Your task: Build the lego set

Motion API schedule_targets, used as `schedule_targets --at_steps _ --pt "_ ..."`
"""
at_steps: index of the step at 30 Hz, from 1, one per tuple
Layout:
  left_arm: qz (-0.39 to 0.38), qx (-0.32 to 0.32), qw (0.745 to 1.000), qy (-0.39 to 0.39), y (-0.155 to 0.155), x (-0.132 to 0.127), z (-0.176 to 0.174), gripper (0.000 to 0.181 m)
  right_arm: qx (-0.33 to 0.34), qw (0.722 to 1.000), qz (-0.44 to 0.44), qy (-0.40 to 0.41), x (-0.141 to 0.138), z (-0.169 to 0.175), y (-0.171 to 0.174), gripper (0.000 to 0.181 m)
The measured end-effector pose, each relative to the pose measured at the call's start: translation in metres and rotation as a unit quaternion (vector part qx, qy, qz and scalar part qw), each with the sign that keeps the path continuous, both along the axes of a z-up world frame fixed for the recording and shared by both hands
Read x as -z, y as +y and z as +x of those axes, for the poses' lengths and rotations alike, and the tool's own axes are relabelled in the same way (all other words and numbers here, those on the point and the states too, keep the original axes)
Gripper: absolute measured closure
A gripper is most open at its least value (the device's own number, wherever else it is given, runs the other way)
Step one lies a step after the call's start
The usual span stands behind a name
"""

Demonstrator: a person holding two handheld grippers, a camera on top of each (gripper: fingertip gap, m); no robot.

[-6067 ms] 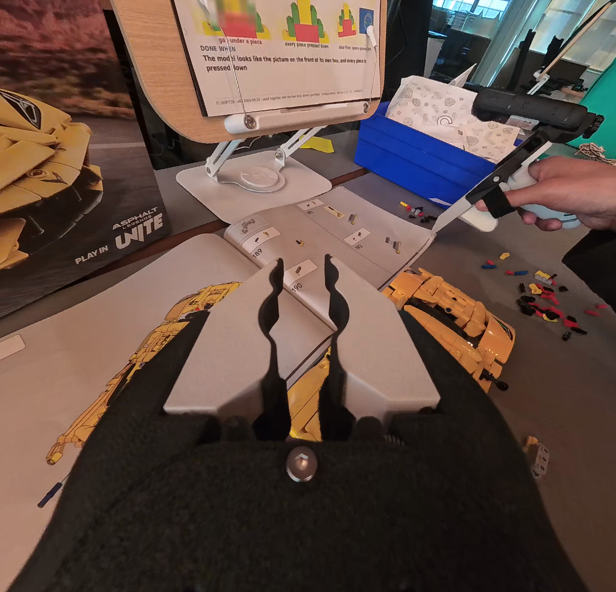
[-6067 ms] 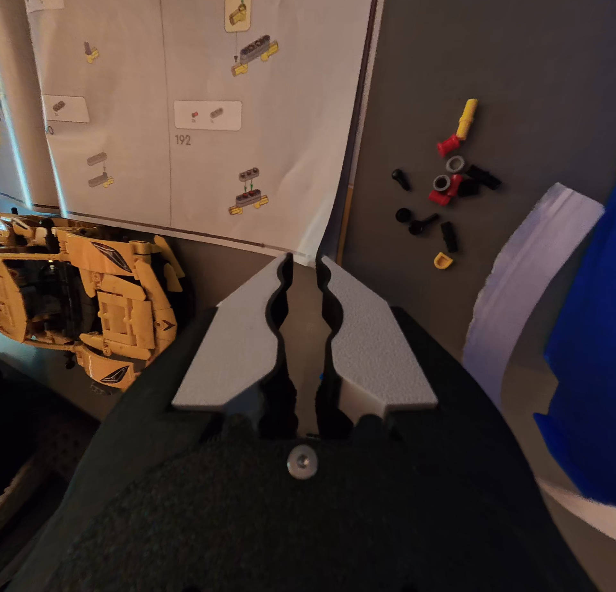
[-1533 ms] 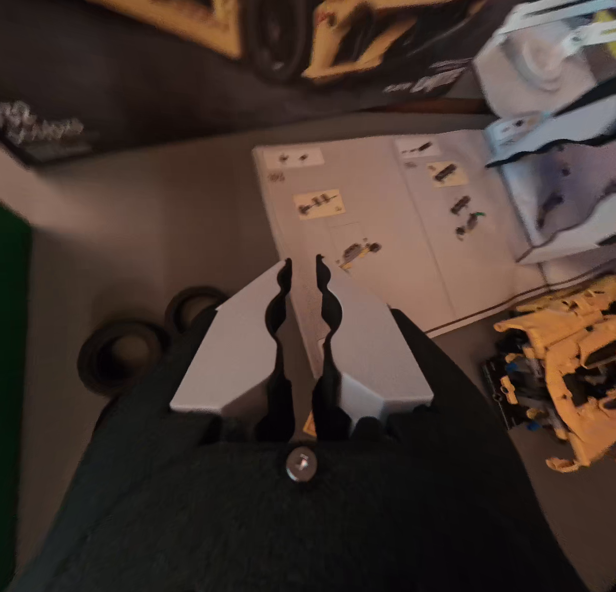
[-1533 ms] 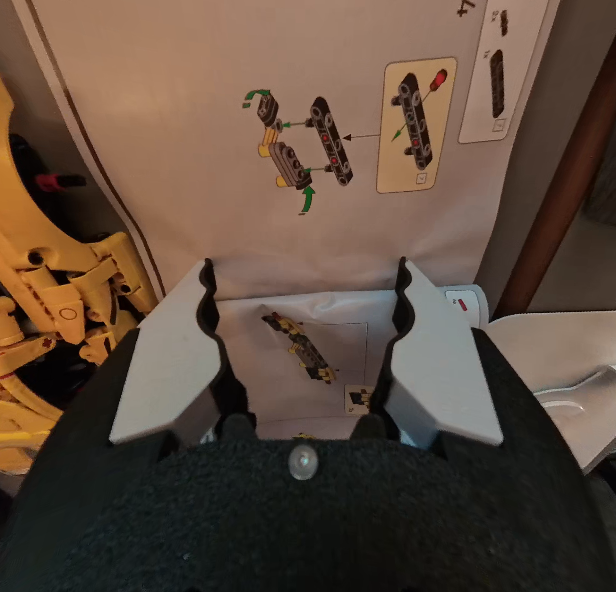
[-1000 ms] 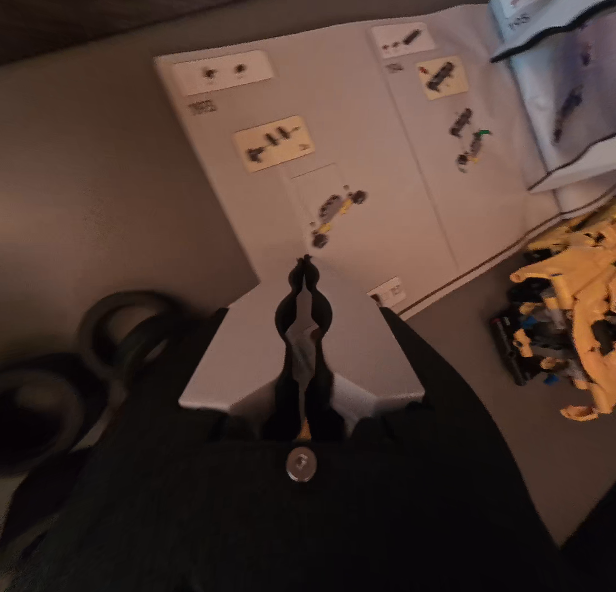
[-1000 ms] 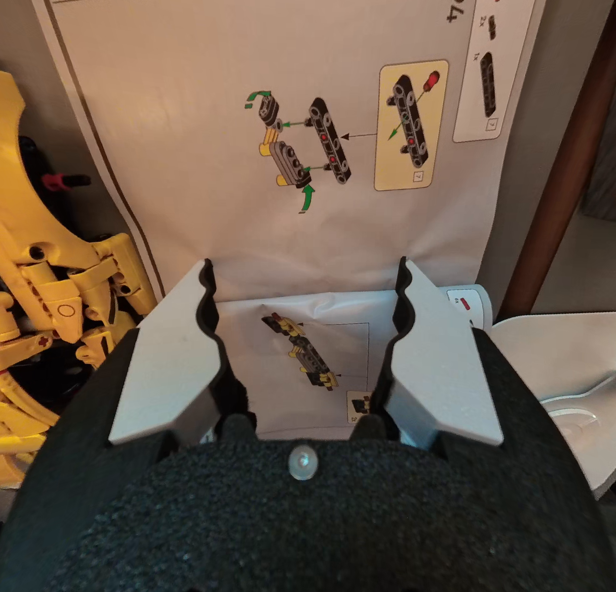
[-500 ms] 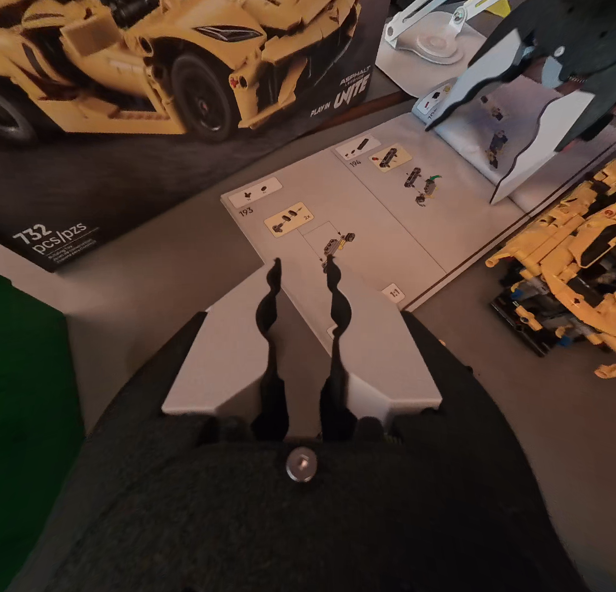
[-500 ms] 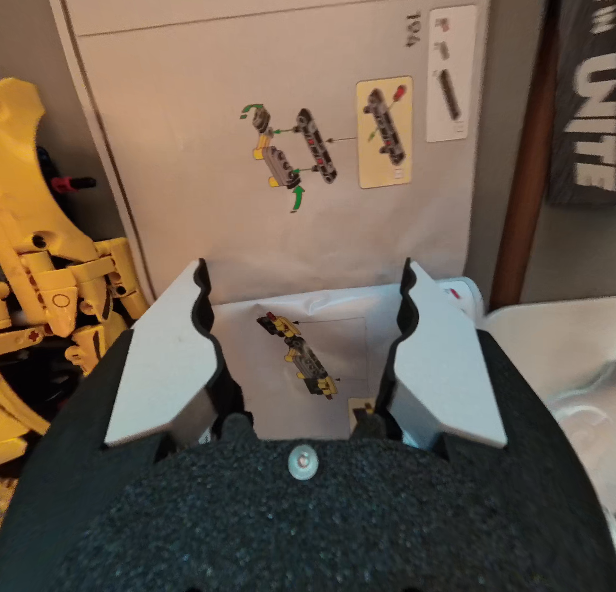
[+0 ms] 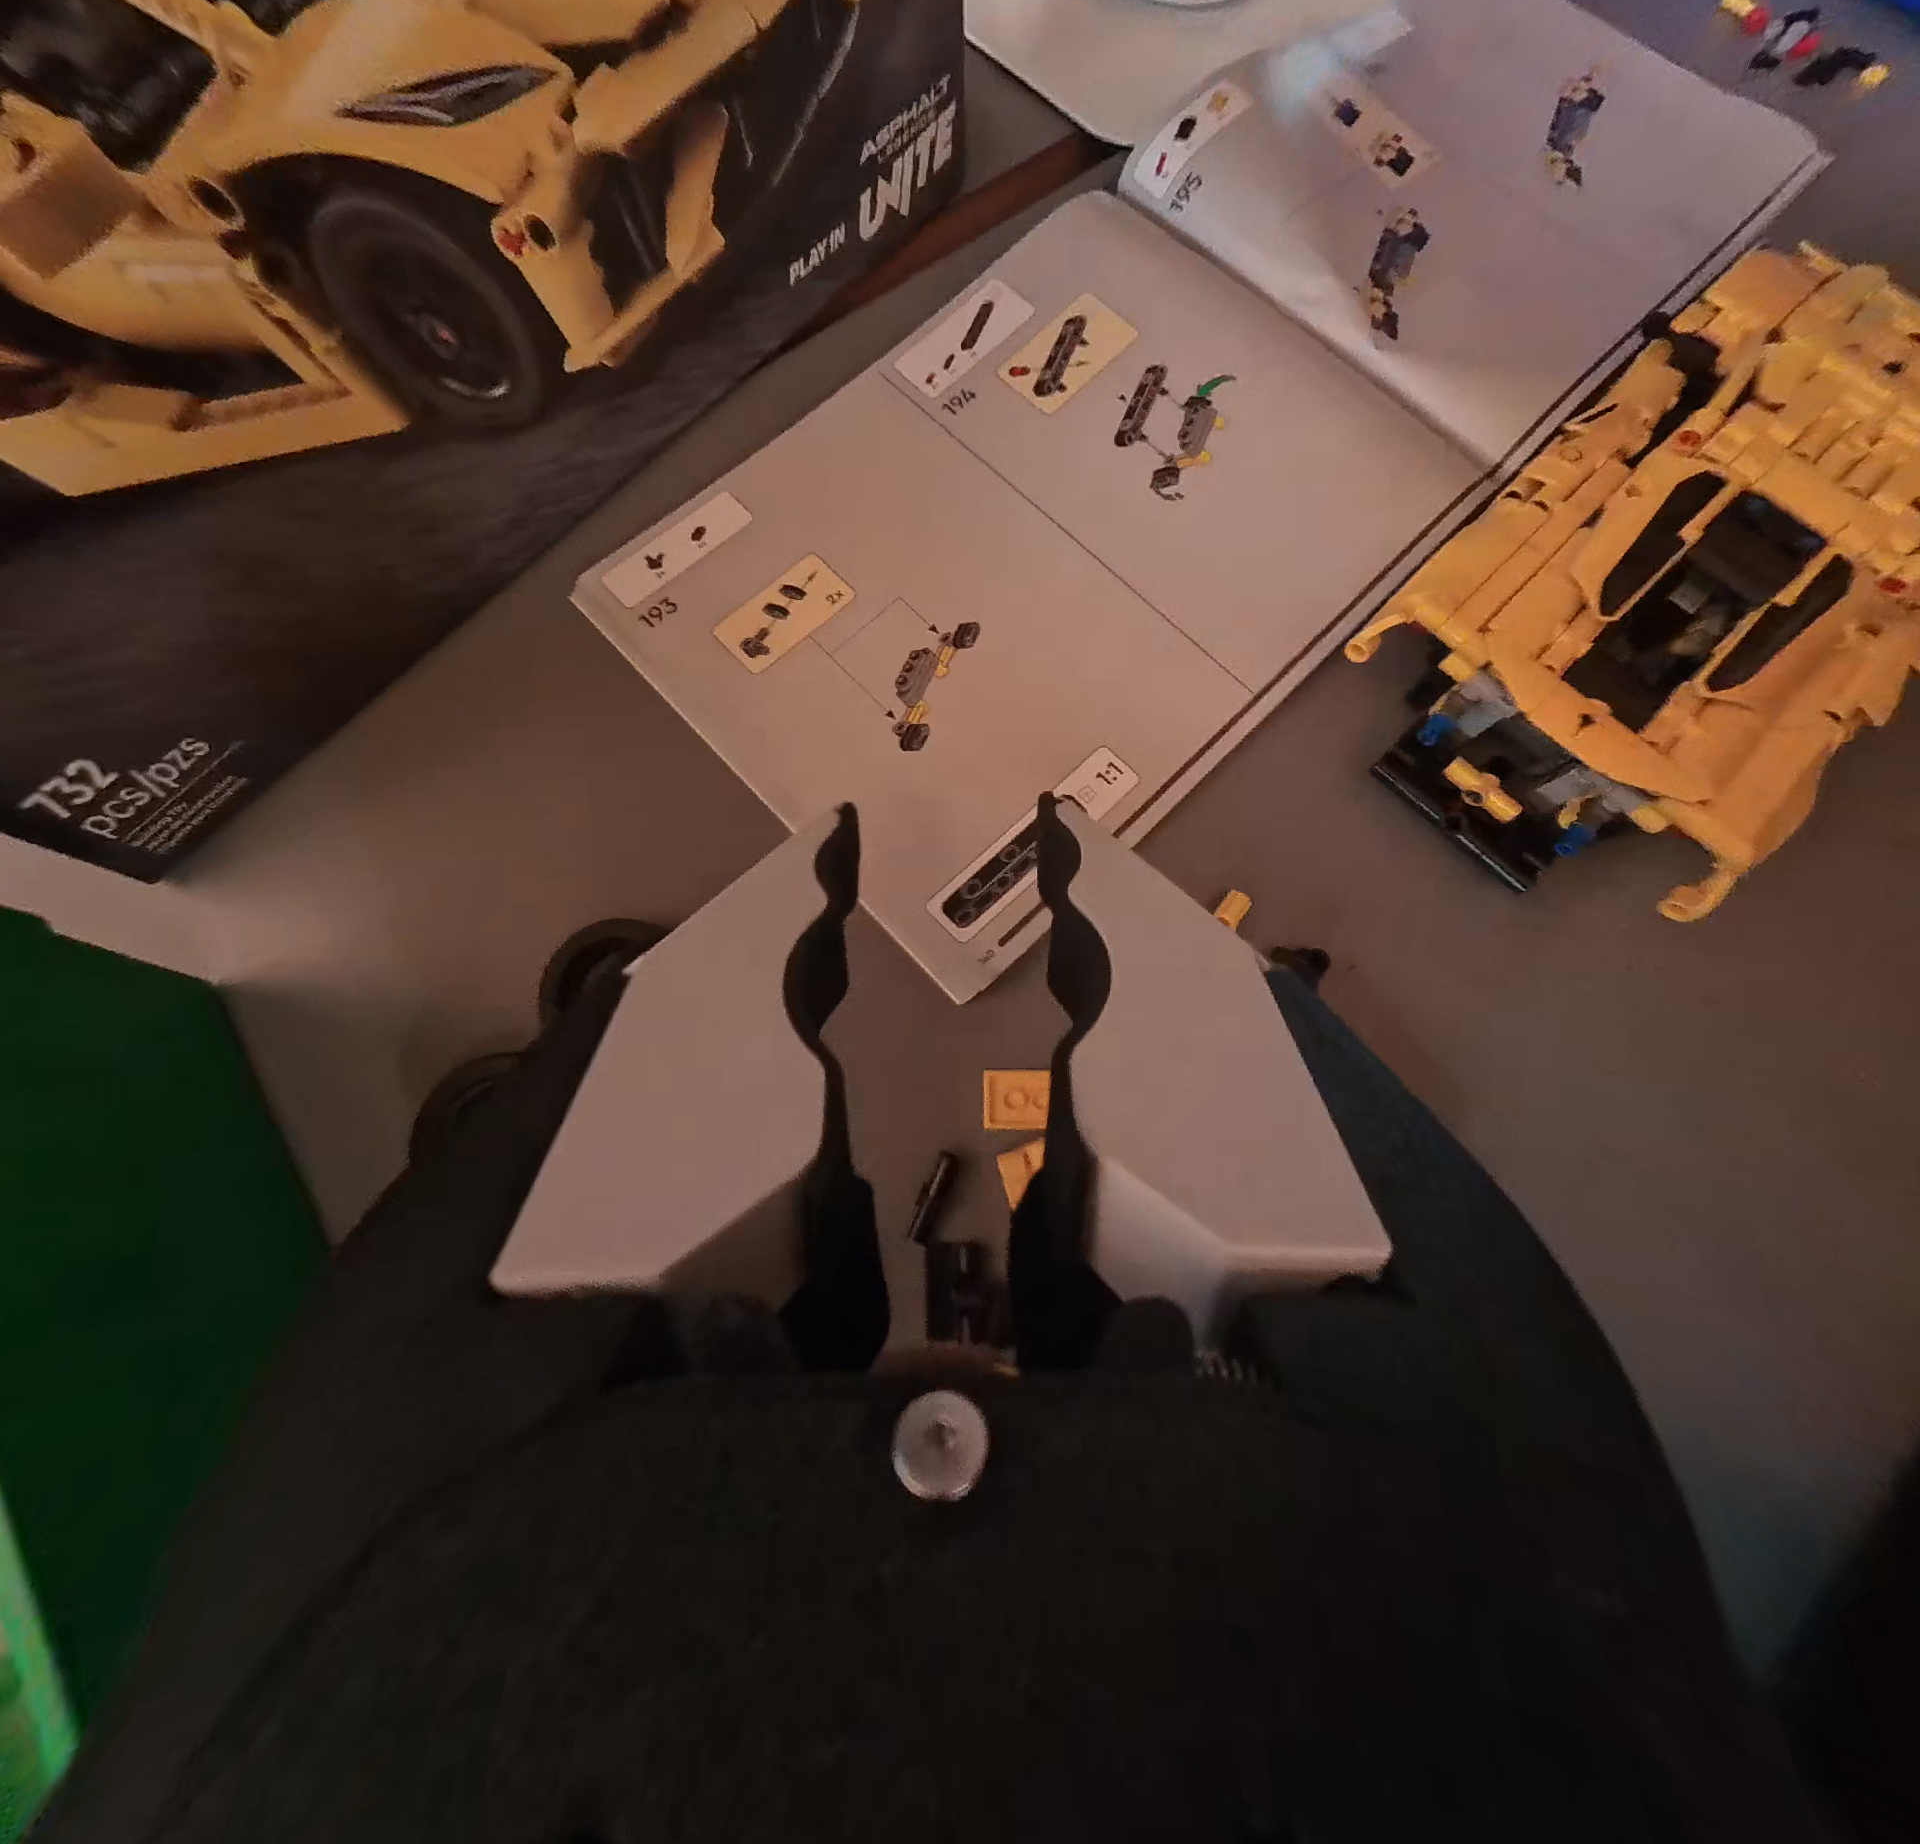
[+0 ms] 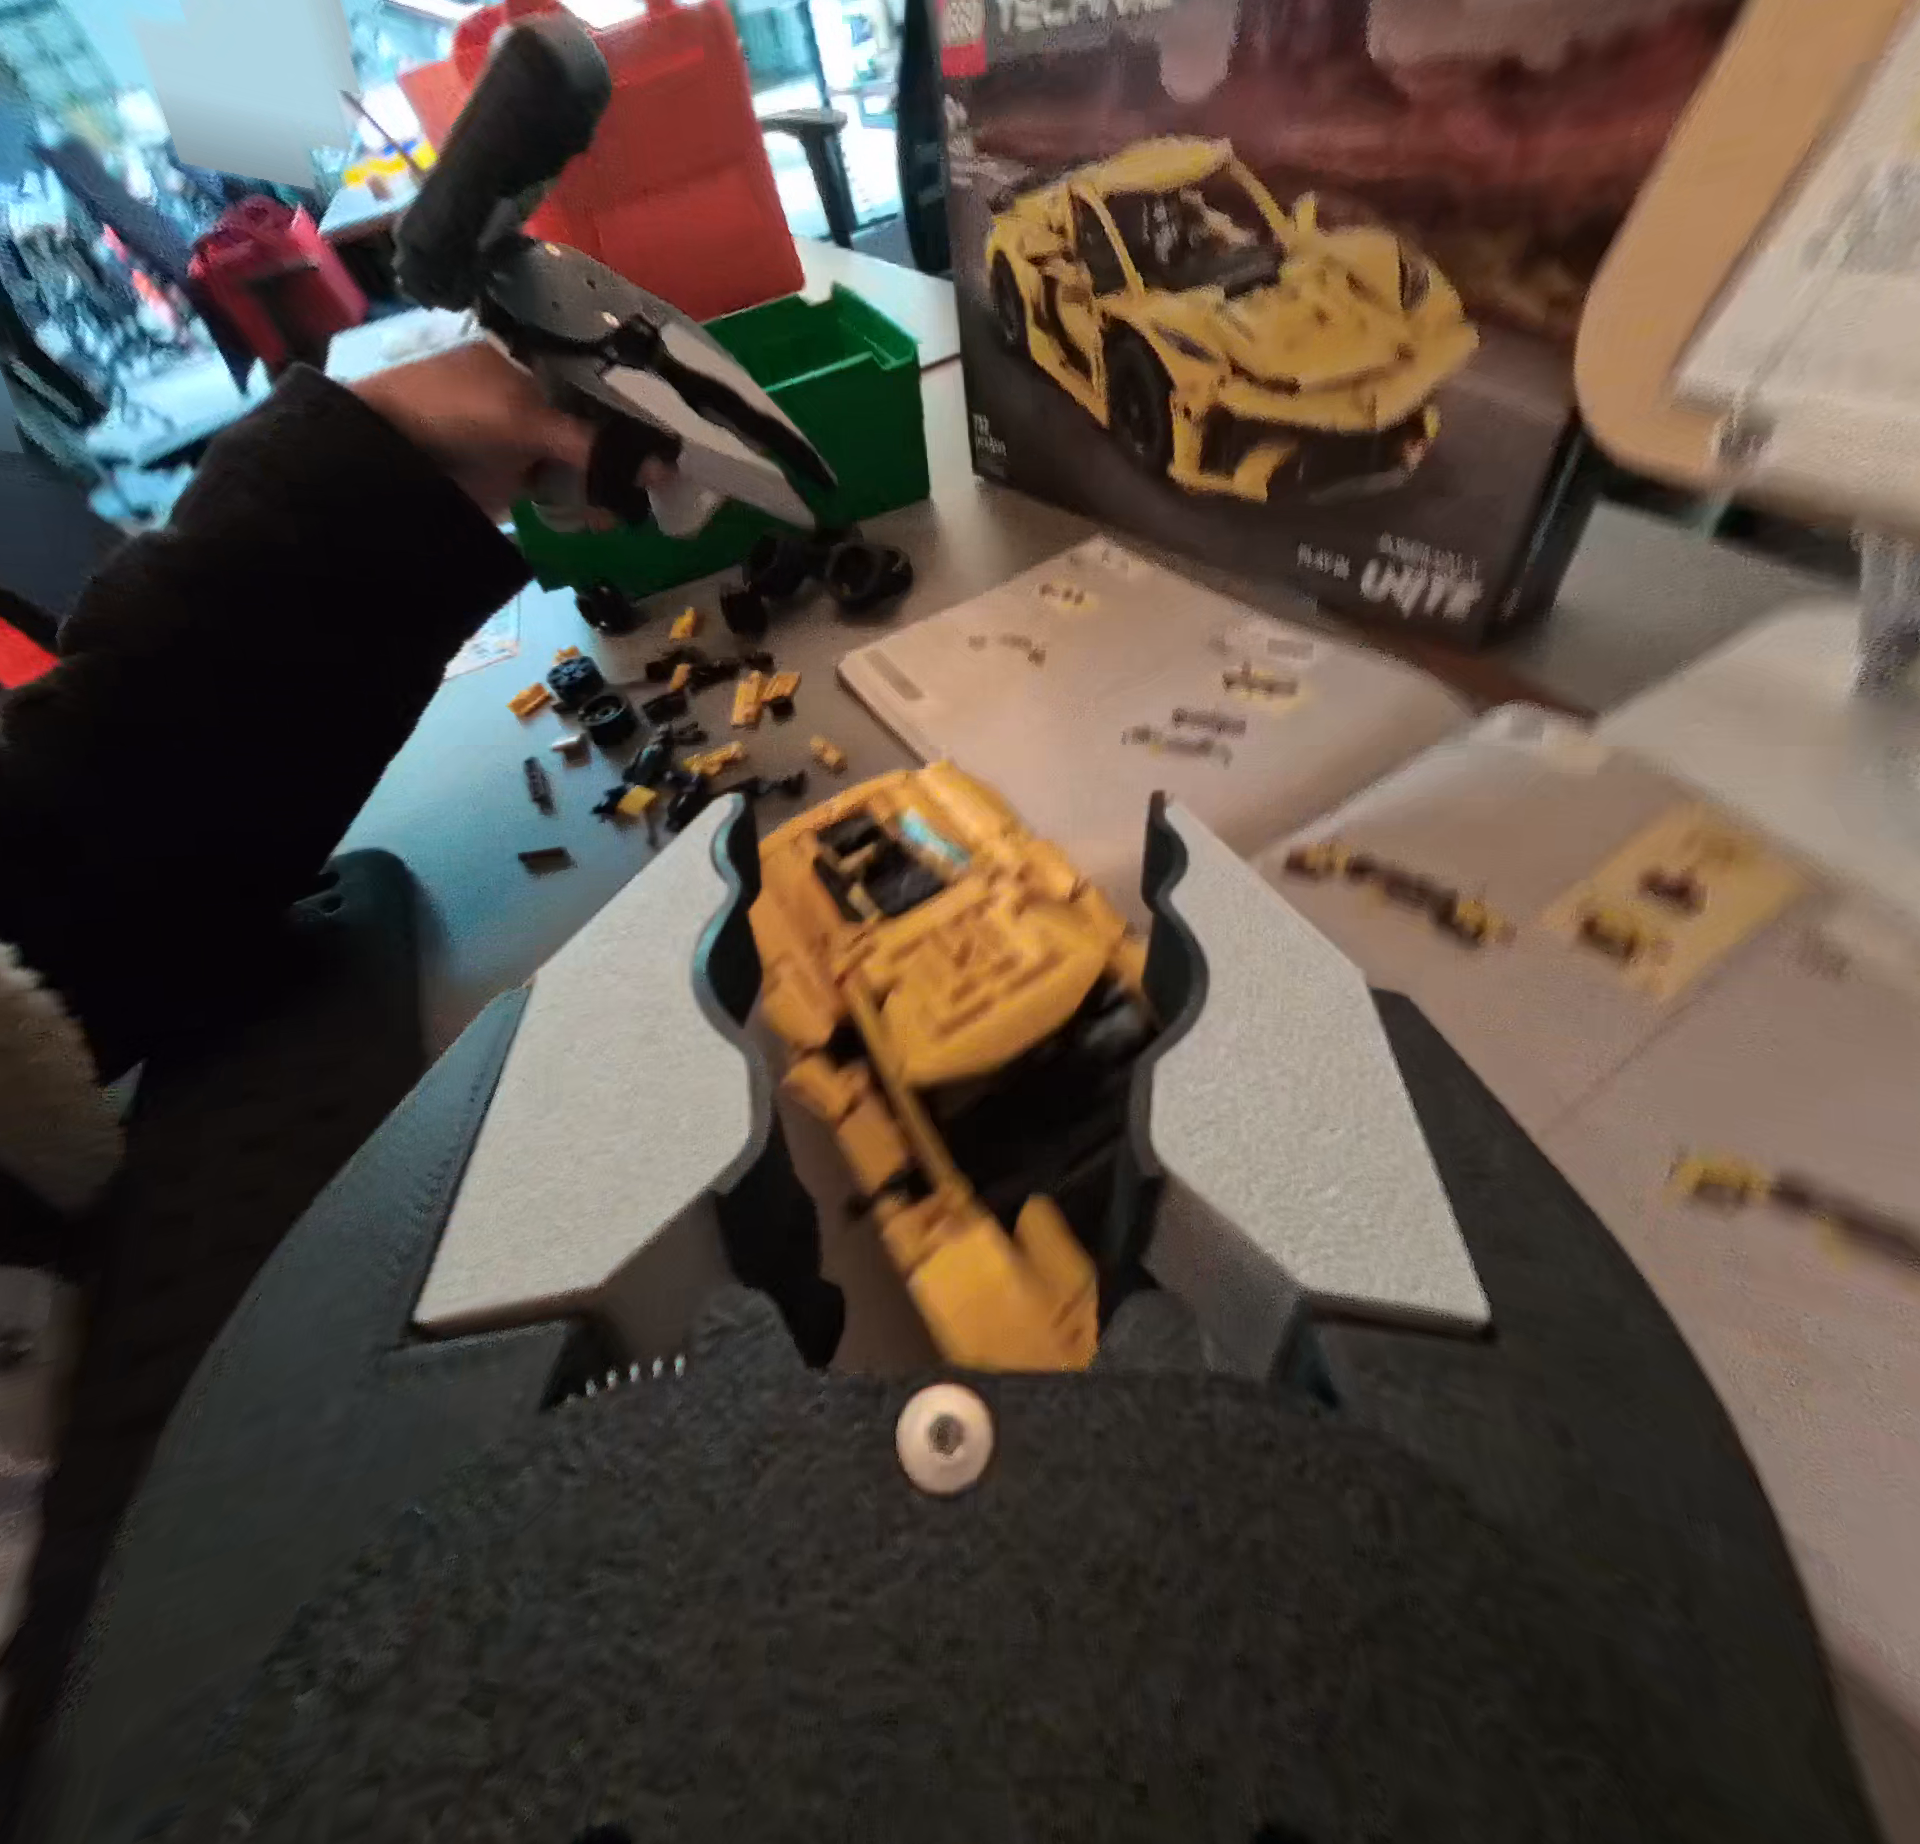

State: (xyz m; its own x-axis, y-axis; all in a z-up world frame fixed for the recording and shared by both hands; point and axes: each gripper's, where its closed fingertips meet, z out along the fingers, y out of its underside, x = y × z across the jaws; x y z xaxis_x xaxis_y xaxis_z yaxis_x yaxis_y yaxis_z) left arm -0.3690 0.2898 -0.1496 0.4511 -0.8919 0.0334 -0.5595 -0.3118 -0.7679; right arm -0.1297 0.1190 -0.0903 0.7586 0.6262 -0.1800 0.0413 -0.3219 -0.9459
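The partly built yellow car stands on the table to the right of the open instruction booklet. My left gripper is open and empty, above the booklet's near corner. A yellow piece and a black pin lie on the table under its gap. My right gripper is open wide. The car shows through its gap, lower down; I cannot tell if they touch. A hand in a black sleeve holds the left gripper up over the loose pieces.
The set's box stands at the back, behind the booklet. A green bin stands at the left with black tyres in front. A wooden document stand rises at the right. Small pieces lie beyond the booklet. The black pin is about 12 centimetres from my left fingertips and 35 centimetres from my right. Look for it in the right wrist view too.
The left gripper shut for a moment near the booklet corner, then opened and drew back. The right gripper lifted off the booklet page and swung over the car.
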Motion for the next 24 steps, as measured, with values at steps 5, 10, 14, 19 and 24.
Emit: schedule_targets --at_steps 5,10,14,19,24 --pt "0.019 0.005 1.0 -0.019 -0.031 -0.002 -0.019 0.147 0.136 0.99 -0.022 0.015 0.046 0.044 -0.064 0.11" --pt "-0.004 0.03 0.997 -0.071 -0.081 0.016 0.011 0.148 0.205 0.978 0.038 0.033 0.051 0.067 -0.08 0.118" --pt "-0.024 -0.024 0.999 0.031 -0.102 0.061 0.03 0.148 0.185 0.981 0.052 0.007 0.056 0.055 -0.075 0.116" --pt "0.005 -0.101 0.992 0.068 -0.099 0.078 0.038 0.148 0.166 0.985 0.048 -0.002 0.06 0.047 -0.076 0.118" --pt "-0.012 -0.099 0.99 0.096 -0.1 0.093 0.039 0.161 0.156 0.987 0.037 0.025 0.062 0.047 -0.075 0.12"
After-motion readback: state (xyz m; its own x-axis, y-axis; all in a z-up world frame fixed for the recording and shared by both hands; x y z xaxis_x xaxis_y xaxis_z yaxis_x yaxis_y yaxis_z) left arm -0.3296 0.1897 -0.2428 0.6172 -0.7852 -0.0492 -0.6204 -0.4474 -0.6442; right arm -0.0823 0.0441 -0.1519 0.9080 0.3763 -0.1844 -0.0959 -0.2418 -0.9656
